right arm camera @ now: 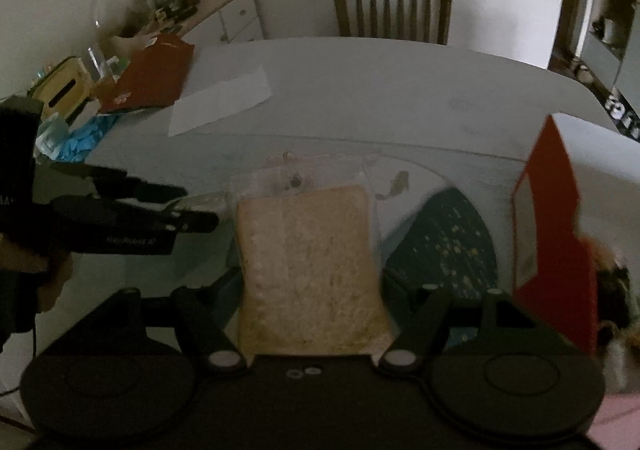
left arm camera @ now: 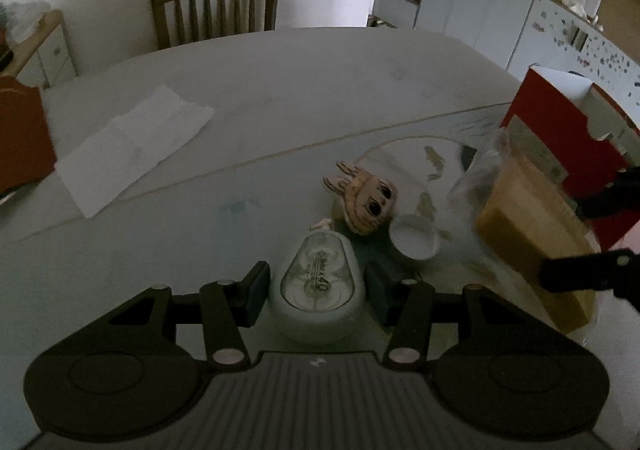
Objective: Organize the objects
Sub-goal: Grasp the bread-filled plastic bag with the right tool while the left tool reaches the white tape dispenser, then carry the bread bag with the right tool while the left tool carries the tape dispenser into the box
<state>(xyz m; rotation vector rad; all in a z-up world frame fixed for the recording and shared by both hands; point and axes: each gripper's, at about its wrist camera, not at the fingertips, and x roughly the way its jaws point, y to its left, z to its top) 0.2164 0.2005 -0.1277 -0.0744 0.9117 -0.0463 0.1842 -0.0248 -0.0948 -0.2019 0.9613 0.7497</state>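
Note:
My left gripper (left arm camera: 316, 292) is open around a pale green correction tape dispenser (left arm camera: 318, 288) that lies on the table; the pads stand just beside it on either side. Beyond it lie a small wooden-looking toy head (left arm camera: 366, 201) and a white round cap (left arm camera: 414, 240). My right gripper (right arm camera: 310, 282) is shut on a bagged slice of bread (right arm camera: 310, 262) and holds it above the table. The bread also shows at the right of the left wrist view (left arm camera: 528, 238). The left gripper shows at the left of the right wrist view (right arm camera: 176, 209).
A red and white open box (right arm camera: 548, 234) stands at the right. A white paper sheet (left arm camera: 132, 149) lies on the table (left arm camera: 300, 89). A dark green patterned mat (right arm camera: 444, 246) lies under the bread. A red bag (right arm camera: 156, 73) and clutter sit far left. A chair (left arm camera: 214, 7) stands behind.

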